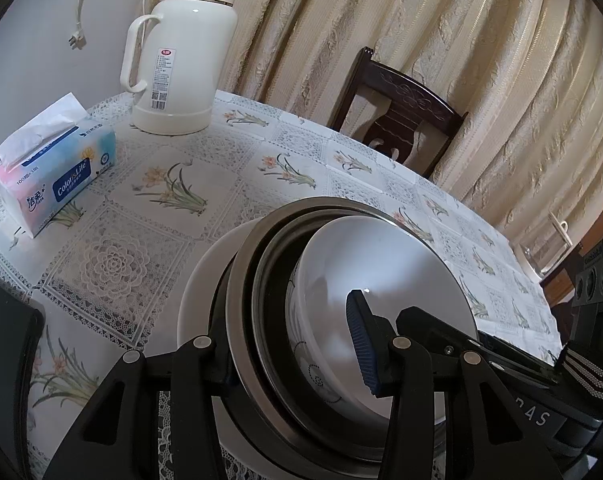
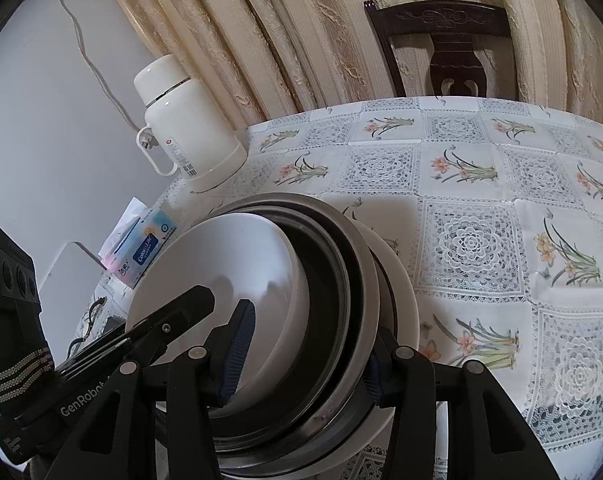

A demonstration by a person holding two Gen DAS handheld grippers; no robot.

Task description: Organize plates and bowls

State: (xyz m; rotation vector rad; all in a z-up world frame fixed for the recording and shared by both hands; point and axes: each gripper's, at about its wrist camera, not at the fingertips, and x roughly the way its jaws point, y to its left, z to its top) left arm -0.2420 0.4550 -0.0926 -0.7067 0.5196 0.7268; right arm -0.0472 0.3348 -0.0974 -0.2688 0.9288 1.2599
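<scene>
Lace-and-flower cloth covers the surface (image 1: pixel 173 216); curtains (image 1: pixel 441 60) and one chair (image 1: pixel 401 120) behind. One stack (image 1: pixel 261 320): white plate, steel bowls, white bowl (image 1: pixel 381 264). Left claw (image 1: pixel 293 352) and right claw (image 2: pixel 301 360) each clamp its opposite rims.

A table (image 1: pixel 229 200) carries everything, covered by a white lace-patterned cloth printed with flowers. Well ahead of the left jaws and off to their left, a white thermos jug (image 1: pixel 181 52) stands upright on it, and nearer, further left, lies a tissue pack (image 1: pixel 57 168). Directly between both pairs of jaws a white plate (image 2: pixel 401 292) rests on the cloth, under stacked dishes.
</scene>
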